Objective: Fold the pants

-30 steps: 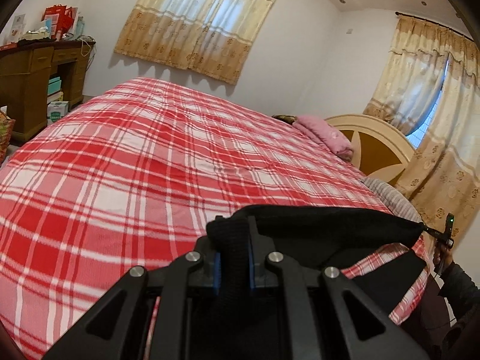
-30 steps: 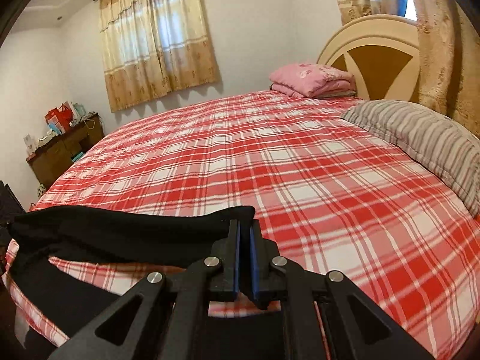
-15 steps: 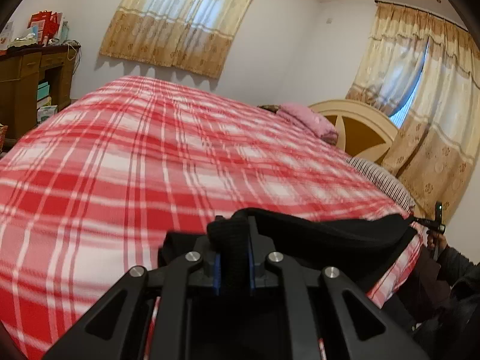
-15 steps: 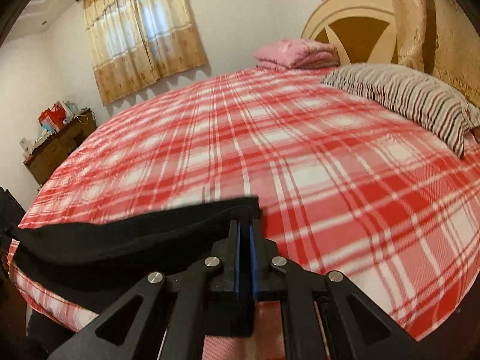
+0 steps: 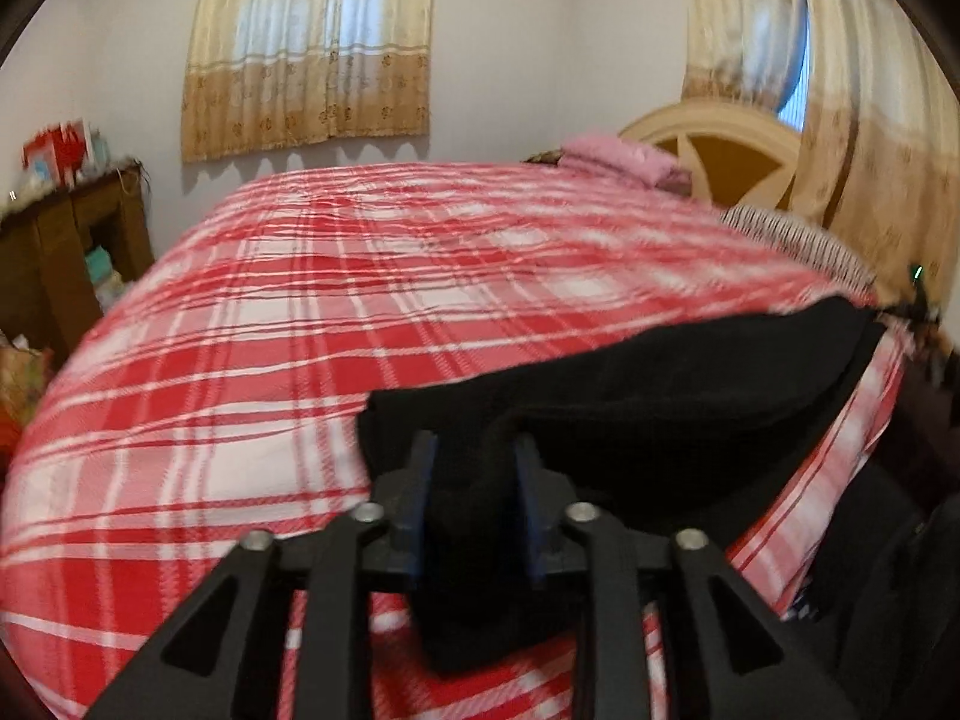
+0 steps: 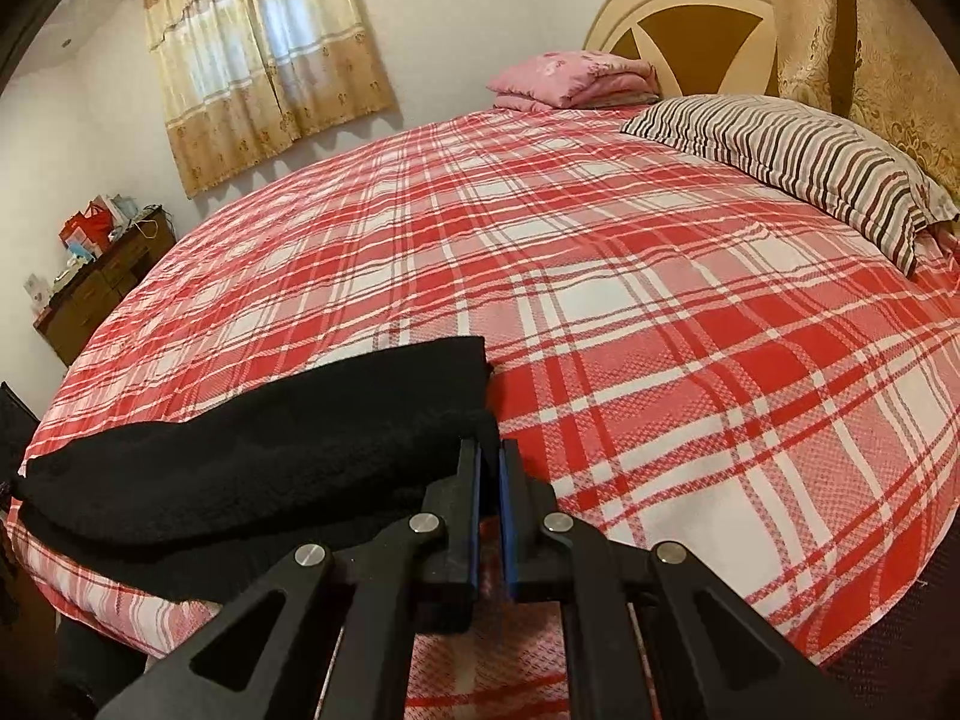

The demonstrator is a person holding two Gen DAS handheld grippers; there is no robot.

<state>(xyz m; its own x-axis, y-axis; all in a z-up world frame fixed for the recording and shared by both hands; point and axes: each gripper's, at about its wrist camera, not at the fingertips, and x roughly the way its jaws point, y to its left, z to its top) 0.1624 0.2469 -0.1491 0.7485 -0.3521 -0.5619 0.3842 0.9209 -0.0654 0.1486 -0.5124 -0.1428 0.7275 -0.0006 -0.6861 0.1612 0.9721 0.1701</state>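
Black pants (image 5: 660, 384) lie along the near edge of the red plaid bed (image 5: 360, 300). My left gripper (image 5: 474, 468) is shut on one end of the pants, thick fabric bunched between its blue pads. My right gripper (image 6: 491, 468) is shut on the other end of the pants (image 6: 270, 456), a thin edge pinched between its pads. The pants stretch between the two grippers, with part hanging over the bed's front edge. The right gripper shows small at the far right of the left wrist view (image 5: 918, 300).
The plaid bed (image 6: 600, 276) stretches ahead. A striped pillow (image 6: 810, 162) and folded pink blanket (image 6: 570, 84) lie near the headboard (image 6: 690, 24). A wooden dresser (image 5: 66, 252) stands at the left wall. Curtains (image 5: 312, 48) hang behind.
Both grippers have moved forward and lower, bringing the pants onto the bed's near edge. The left view has swung right. Both stay shut on the pants.
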